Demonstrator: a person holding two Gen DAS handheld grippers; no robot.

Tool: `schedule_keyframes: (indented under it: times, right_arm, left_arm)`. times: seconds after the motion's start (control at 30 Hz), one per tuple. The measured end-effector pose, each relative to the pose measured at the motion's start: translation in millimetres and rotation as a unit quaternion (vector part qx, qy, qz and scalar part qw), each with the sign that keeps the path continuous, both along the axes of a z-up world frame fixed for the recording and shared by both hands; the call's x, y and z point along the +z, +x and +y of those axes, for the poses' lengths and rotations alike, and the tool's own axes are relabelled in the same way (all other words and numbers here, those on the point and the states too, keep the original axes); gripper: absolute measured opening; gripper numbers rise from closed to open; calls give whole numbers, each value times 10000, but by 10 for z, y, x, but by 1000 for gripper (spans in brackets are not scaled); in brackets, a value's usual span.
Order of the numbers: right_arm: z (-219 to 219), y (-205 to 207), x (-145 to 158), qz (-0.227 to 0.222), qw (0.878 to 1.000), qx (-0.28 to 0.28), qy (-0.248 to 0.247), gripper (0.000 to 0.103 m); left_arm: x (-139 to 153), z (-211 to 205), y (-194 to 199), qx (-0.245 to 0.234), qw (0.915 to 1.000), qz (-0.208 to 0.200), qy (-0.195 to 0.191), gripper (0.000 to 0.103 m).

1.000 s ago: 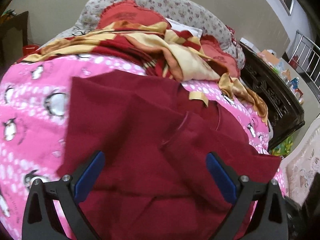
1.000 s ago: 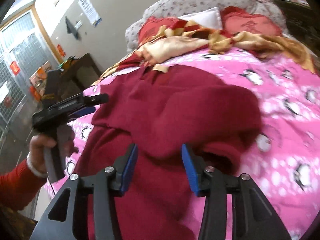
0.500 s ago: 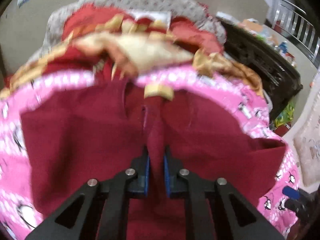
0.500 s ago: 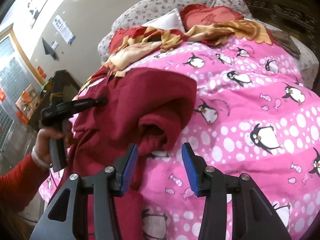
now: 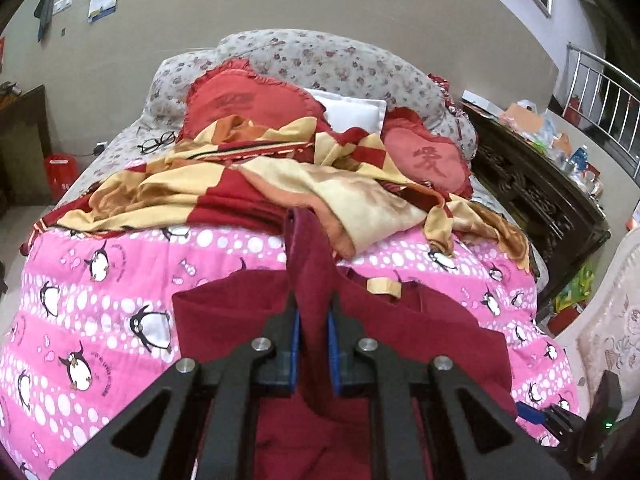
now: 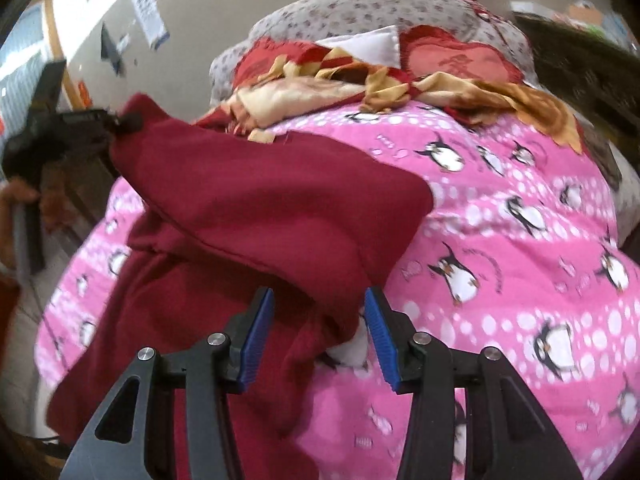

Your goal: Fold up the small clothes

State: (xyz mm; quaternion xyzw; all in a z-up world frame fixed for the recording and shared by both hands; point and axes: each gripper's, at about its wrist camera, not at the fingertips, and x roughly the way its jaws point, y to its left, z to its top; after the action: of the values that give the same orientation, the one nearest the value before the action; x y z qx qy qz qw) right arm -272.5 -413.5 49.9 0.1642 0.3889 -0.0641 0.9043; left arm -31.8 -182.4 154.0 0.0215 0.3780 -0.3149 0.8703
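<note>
**Maroon garment pinched and lifted at one fold**

We see the left gripper (image 5: 313, 320) with its fingers (image 5: 294, 332) drawn close together, clamped on a raised fold of the maroon garment (image 5: 420, 332). The pinched cloth stands up in a narrow ridge ahead of the fingers, while the rest of the garment lies spread on the pink penguin quilt (image 5: 100, 280) of the bed. A small tan label (image 5: 385, 286) shows near the neckline, just right of the ridge. The garment's near edge is cut off by the gripper body, so we cannot say how far it reaches toward us.

From the right wrist view, the same garment (image 6: 280, 200) is hauled up at its far left corner by the left gripper (image 6: 120, 122), which is blurred and half out of frame; the hand (image 6: 16, 200) holding it is only a smear at the edge. The right gripper (image 6: 320, 312) hangs over the lower hem with its fingers (image 6: 258, 320) partly apart. Maroon cloth and a scrap of something white (image 6: 354, 346) lie between them (whether the white bit is lining or another item, we cannot tell), but the pads do not appear to press on anything.

Beyond the quilt lie a crumpled red-and-yellow blanket (image 5: 240, 188), two red cushions (image 5: 248, 100), a white pillow (image 5: 352, 114) and a pair of glasses (image 5: 157, 143). A dark carved cabinet (image 5: 540, 200) stands at the right, its top cluttered with things too small to identify.
</note>
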Motion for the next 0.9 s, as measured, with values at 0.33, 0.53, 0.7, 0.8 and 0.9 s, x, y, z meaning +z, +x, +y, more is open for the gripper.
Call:
schedule_keyframes:
  times: [0.33, 0.53, 0.7, 0.8, 0.9]
  right_arm:
    - [-226, -165, -134, 266, 9984, -479, -157, 22]
    - [-382, -373, -150, 96, 9954, -651, 700, 51]
    - [-626, -394, -20, -457, 9845, -1117, 1273, 64]
    - [-723, -114, -84, -303, 9824, -1192, 1406, 65]
    - [-789, 207, -239, -22, 9807, -1210, 1538, 65]
  left_arm:
    - [-849, 206, -90, -39, 9972, 678, 316, 16]
    - [-1147, 201, -169, -5, 9956, 756, 556, 18]
    - [-1096, 233, -150, 9, 9959, 744, 505, 20]
    - [-1057, 212, -167, 22, 9964, 676, 516, 20]
    - [-1024, 175, -180, 3, 9966, 608, 565, 20]
